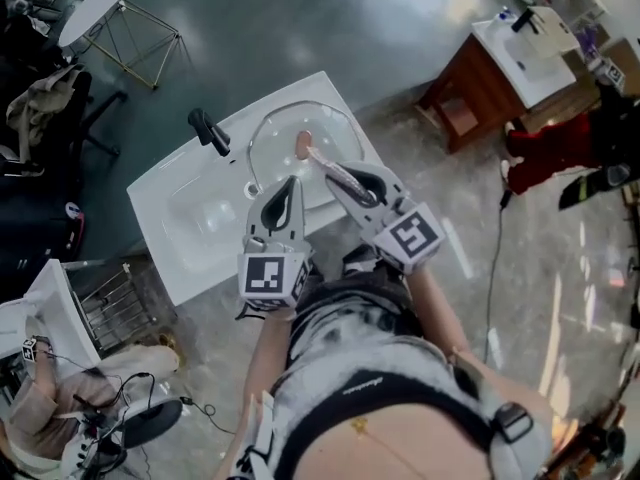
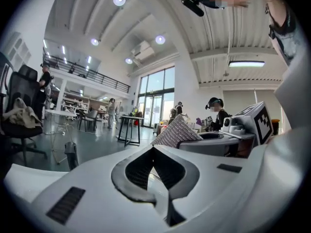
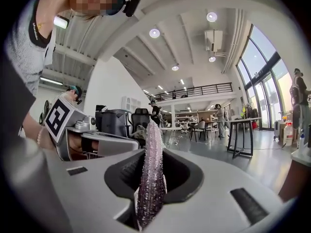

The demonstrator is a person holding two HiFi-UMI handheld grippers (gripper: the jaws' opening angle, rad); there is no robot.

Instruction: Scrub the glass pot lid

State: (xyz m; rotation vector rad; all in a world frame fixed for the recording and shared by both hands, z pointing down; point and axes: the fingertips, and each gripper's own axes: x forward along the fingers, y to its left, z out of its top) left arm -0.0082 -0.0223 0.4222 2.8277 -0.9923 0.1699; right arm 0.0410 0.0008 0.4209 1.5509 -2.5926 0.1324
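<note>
In the head view the round glass pot lid [image 1: 280, 133] lies over the basin of a white sink [image 1: 180, 183], its pale knob [image 1: 303, 144] near the middle. Both grippers are held up, above the lid's near edge. My left gripper [image 1: 290, 182] [image 2: 153, 148] is shut, its pads meeting with nothing between them. Beside it, my right gripper [image 1: 338, 180] [image 3: 151, 171] is shut on a glittery silver-purple scrub pad [image 3: 151, 178] [image 1: 322, 160] that stands upright out of the jaws. The same pad [image 2: 177, 131] shows in the left gripper view. Neither gripper view shows the lid.
A black faucet [image 1: 208, 130] stands at the sink's back left. A wooden cabinet with a second sink [image 1: 480, 83] is at the upper right, a round white table [image 1: 95, 3] at the upper left, and a wire rack [image 1: 110, 303] to the left. People stand far off.
</note>
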